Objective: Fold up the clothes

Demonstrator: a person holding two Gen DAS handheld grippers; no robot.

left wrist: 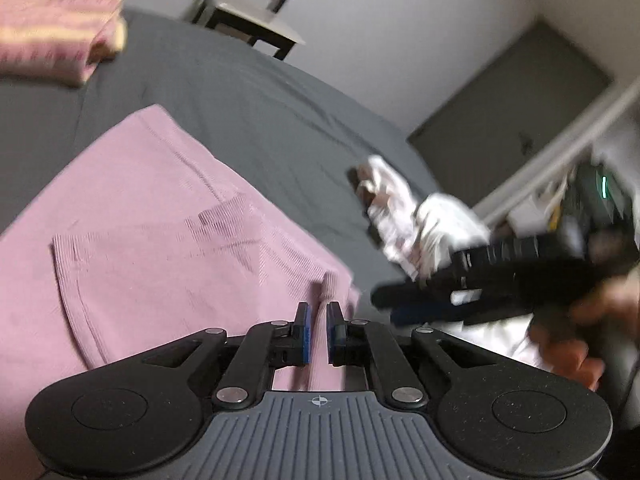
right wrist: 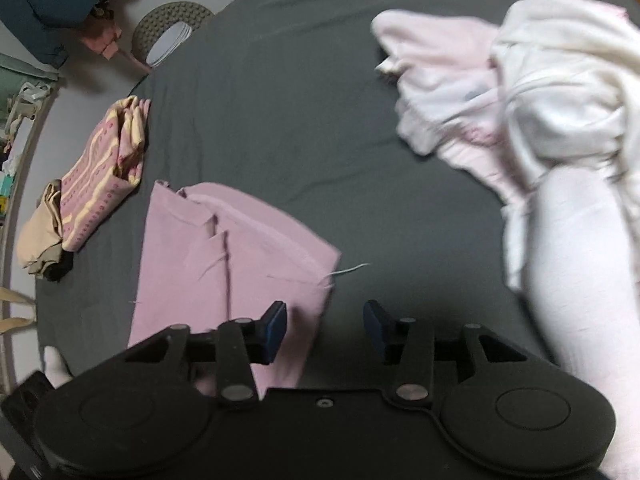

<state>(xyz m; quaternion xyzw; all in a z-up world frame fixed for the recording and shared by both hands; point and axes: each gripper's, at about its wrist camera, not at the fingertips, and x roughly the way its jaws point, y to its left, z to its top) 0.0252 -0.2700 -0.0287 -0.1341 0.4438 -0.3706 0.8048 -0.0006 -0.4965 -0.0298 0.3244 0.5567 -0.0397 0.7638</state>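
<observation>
We find the folded shirt point(right wrist: 224, 256) on the bed sheet point(right wrist: 300, 120) directly ahead of the right gripper point(right wrist: 325, 330); folded stack point(right wrist: 96, 184) far left, unfolded pile point(right wrist: 520, 92) right.

Bare grey bed point(right wrist: 280, 92) lies open through the frame's middle; the pink shirt point(right wrist: 224, 264) blocks lower left, a pale clothes heap point(right wrist: 520, 92) upper right.

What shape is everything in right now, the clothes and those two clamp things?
Pink shirt: folded flat on the grey bed sheet.
Striped garment: folded, set aside.
White and pale pink clothes: unfolded, heaped.
Left gripper: nearly closed, pinching the pink shirt's edge.
Right gripper: open, empty.
</observation>
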